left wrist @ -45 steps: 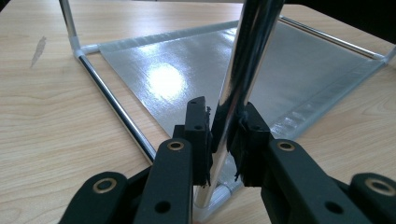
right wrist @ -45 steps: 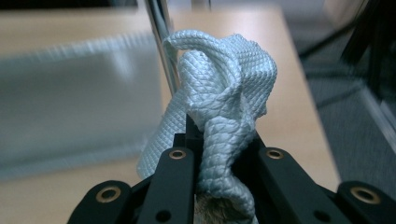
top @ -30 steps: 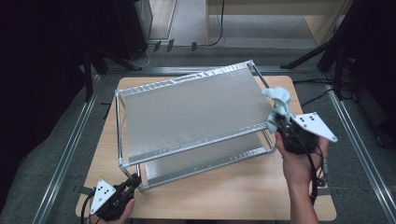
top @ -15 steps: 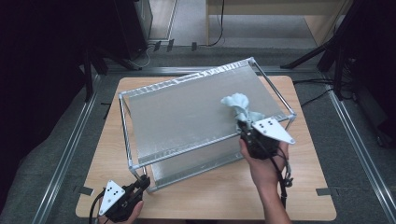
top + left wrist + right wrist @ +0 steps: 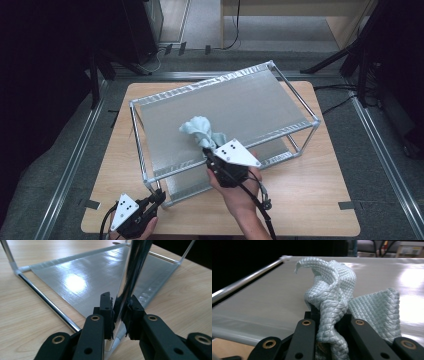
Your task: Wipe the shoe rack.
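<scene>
Right gripper (image 5: 206,150), low centre of the high view: we find its jaws clamped on a pale blue cloth (image 5: 200,131). In the right gripper view the quilted cloth (image 5: 332,300) rises bunched and twisted from between the two black jaws, one flap spilling to the right of the frame. The cloth rests on the top shelf (image 5: 220,115) of a two-tier metal rack (image 5: 300,112), toward the shelf's lower edge in the frame. The grey three-cornered plate sits just below the cloth, and the hand (image 5: 240,192) enters from the bottom edge.

Left gripper (image 5: 159,196), lower left of the high view: we note its jaws closed narrow on the rack's corner post (image 5: 150,181). In the left gripper view the chrome post (image 5: 136,267) runs up from between the pads toward the top centre of the frame, and the pads press it from both sides. Behind it lies the lower shelf (image 5: 82,280), grey and glossy, with a bright glare spot left of centre.

The rack stands askew on a wooden table (image 5: 320,200), its far corner toward the upper right of the high view. Dark floor and metal rails surround the table.
</scene>
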Demonstrator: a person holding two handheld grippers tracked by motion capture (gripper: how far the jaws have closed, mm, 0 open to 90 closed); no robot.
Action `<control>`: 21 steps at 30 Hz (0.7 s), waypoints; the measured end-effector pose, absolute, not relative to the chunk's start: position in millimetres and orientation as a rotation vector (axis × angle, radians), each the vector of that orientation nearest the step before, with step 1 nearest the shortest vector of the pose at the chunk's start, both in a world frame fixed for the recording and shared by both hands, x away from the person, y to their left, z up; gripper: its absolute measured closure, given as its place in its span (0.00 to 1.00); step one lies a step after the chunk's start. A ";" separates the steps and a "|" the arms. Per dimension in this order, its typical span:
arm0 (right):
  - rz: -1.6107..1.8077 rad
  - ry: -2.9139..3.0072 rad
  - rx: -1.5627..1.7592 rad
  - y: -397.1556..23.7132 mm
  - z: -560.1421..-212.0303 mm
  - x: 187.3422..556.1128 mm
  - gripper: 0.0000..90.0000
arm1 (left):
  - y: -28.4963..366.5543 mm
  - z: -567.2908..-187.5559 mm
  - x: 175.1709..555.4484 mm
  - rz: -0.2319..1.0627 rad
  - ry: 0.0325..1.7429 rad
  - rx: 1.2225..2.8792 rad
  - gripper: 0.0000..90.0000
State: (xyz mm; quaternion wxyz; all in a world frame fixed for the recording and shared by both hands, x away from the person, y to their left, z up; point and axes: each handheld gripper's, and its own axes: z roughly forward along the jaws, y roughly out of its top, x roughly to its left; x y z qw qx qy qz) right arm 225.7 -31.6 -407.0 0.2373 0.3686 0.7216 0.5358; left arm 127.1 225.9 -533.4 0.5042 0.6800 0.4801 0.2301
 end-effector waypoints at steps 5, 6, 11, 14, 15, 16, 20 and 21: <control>1.489 2.074 0.902 2.0 -404.4 210.7 0.90 | 223.6 -533.5 126.2 0.560 1.162 1.639 0.87; 1.475 2.087 0.870 5.8 -403.6 208.4 0.90 | 223.7 -533.4 126.1 0.558 1.162 1.641 0.87; 1.468 2.093 0.871 -13.5 -401.3 215.6 0.90 | 221.5 -533.5 125.3 0.557 1.149 1.647 0.87; 1.417 2.051 0.912 -36.2 -400.2 224.1 0.90 | 221.9 -533.9 125.6 0.554 1.145 1.645 0.87; 1.398 2.028 0.938 -48.9 -399.7 228.7 0.90 | 222.0 -533.8 125.7 0.551 1.145 1.645 0.87; 1.389 2.011 0.954 -57.0 -399.4 231.7 0.90 | 222.5 -533.7 126.0 0.544 1.144 1.645 0.87; 1.359 1.918 1.068 -103.1 -398.3 248.0 0.90 | 223.4 -533.2 126.5 0.538 1.141 1.654 0.87; 1.353 1.892 1.099 -116.6 -397.8 252.7 0.90 | 223.6 -533.2 126.7 0.538 1.140 1.656 0.87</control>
